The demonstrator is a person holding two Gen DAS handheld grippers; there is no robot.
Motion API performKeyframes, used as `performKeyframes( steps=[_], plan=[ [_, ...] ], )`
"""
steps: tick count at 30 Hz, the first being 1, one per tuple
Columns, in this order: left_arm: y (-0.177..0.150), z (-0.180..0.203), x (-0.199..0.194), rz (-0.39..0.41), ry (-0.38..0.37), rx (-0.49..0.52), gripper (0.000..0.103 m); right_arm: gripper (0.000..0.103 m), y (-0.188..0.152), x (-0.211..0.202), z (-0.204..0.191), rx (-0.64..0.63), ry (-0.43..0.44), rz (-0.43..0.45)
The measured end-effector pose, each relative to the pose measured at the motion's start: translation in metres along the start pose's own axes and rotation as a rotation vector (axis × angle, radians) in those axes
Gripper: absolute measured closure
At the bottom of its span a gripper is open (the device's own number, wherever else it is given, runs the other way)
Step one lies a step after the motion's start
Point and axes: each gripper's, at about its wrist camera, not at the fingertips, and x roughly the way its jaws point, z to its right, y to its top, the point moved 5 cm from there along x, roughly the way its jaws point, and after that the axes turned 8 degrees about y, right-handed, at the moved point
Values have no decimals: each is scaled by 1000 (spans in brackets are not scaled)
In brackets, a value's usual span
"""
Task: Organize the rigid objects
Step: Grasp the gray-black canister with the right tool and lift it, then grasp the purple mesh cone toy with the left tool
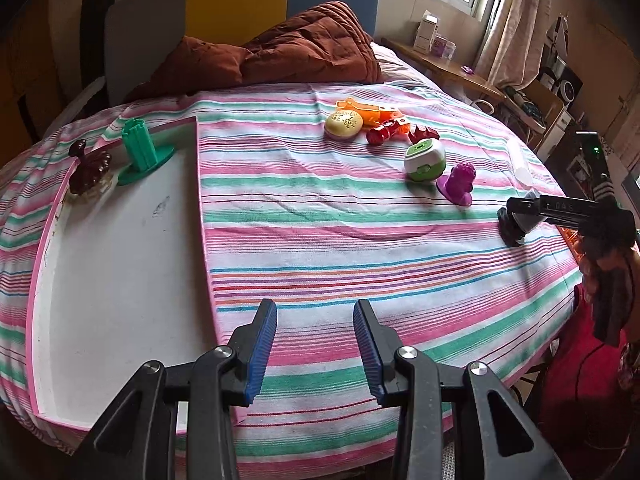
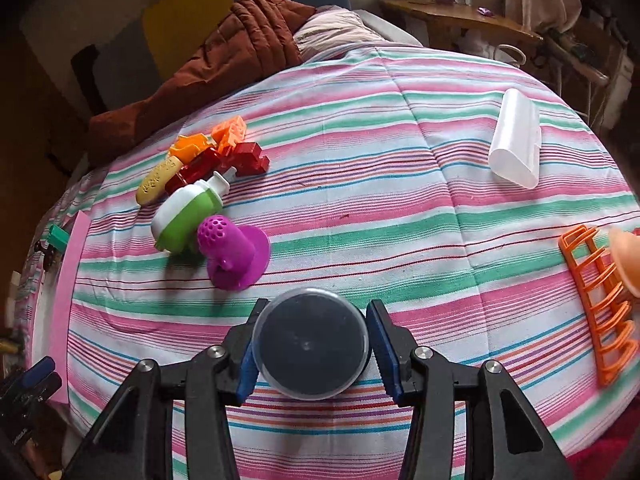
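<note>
**Q:** Nearest the lens — what is it?

**A:** Dark round lid (image 2: 310, 342) sits between my right claw (image 2: 312, 350) pads, clear rim facing the camera. Left pad looks to touch the rim; the right pad shows a sliver of gap, so I log it as closing on the lid, not firmly clamped. In the left view the same claw rests low on the striped bed (image 1: 360, 208), lid against the sheet.

**Q:** Left claw?

**A:** Left claw (image 1: 315, 350) is spread wide and empty, hovering over the bed just beside the white tray (image 1: 120, 260).

**Q:** Step in hand?

**A:** Judgement: picking up the lid for transfer to the tray. Two items already stand at the tray's far end, a green stand (image 1: 142, 152) and a dark brown piece (image 1: 88, 168). Most of the sorting remains.

**Q:** Next move needs?

**A:** Squeeze fully on the rim, lift clear of the sheet, carry across to the tray. A round smooth edge may slip between flat pads, so the grip should be centred.

**Q:** Obstacles?

**A:** The purple strainer toy (image 2: 234, 254) and green-white container (image 2: 186, 216) lie just ahead, near the carry path. Beyond them sits a cluster of orange, red and yellow toys (image 2: 208, 160). The translucent box (image 2: 516, 138) and orange rack (image 2: 596, 300) are well apart on the right.
</note>
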Motion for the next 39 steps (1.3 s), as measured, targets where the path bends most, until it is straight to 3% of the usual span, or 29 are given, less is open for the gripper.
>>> performKeyframes(
  steps=[8, 12, 16, 25, 39],
  plan=[
    [13, 33, 5, -2, -19, 57, 63, 56, -4, -2, 1, 19, 22, 33],
    [26, 59, 10, 5, -76, 85, 63, 59, 0, -10, 2, 30, 15, 68],
    [43, 93, 23, -21, -191, 96, 63, 59, 2, -17, 12, 74, -8, 88],
    [77, 166, 58, 12, -255, 217, 61, 59, 3, -18, 28, 152, -14, 79],
    [117, 199, 106, 61, -144, 191, 61, 59, 2, -18, 37, 218, 25, 61]
  ],
)
